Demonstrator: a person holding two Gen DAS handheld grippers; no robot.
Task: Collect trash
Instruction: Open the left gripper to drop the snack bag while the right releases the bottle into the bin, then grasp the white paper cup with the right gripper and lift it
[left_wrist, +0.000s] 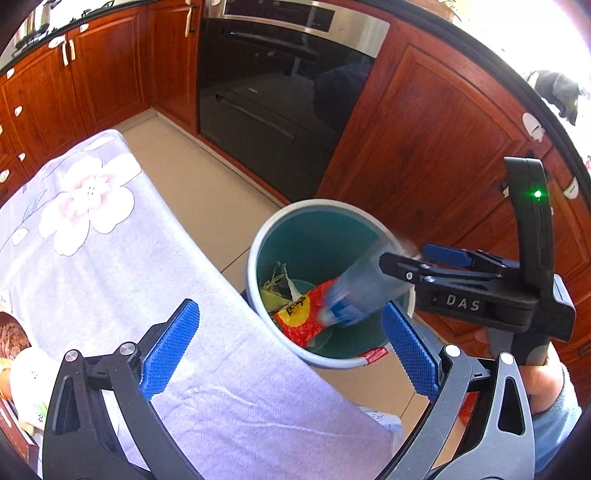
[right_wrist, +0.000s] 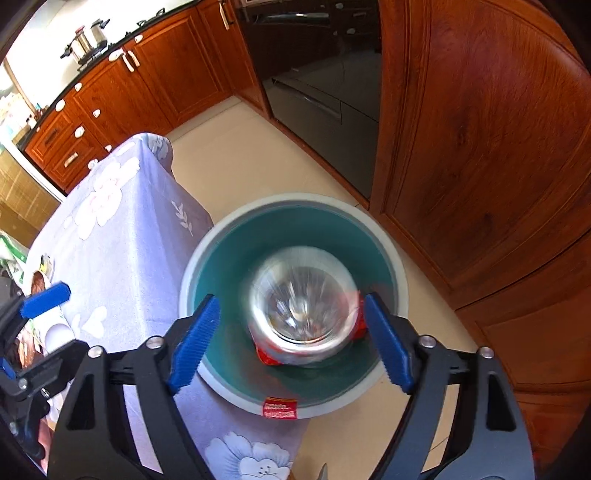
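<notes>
A white-rimmed bin (left_wrist: 306, 204) (right_wrist: 295, 197) with a teal inside stands on the floor against the table's edge. In it lie a red snack wrapper (left_wrist: 301, 323) (right_wrist: 266, 356) and greenish scraps (left_wrist: 273, 291). A clear plastic bottle (left_wrist: 364, 290) (right_wrist: 301, 308) shows blurred inside the bin's mouth, bottom towards the right wrist camera. My right gripper (right_wrist: 291, 299) (left_wrist: 413, 258) hangs over the bin, open, its blue pads apart from the bottle. My left gripper (left_wrist: 289, 304) is open and empty over the table edge beside the bin; one of its fingers (right_wrist: 44, 295) shows at the left.
The table wears a lilac flowered cloth (left_wrist: 110, 258) (right_wrist: 122, 221), with plates and packets at its left end (left_wrist: 22, 369). A black oven (left_wrist: 277, 92) and red-brown cabinets (left_wrist: 424, 147) close off the beige floor (left_wrist: 207, 184) behind the bin.
</notes>
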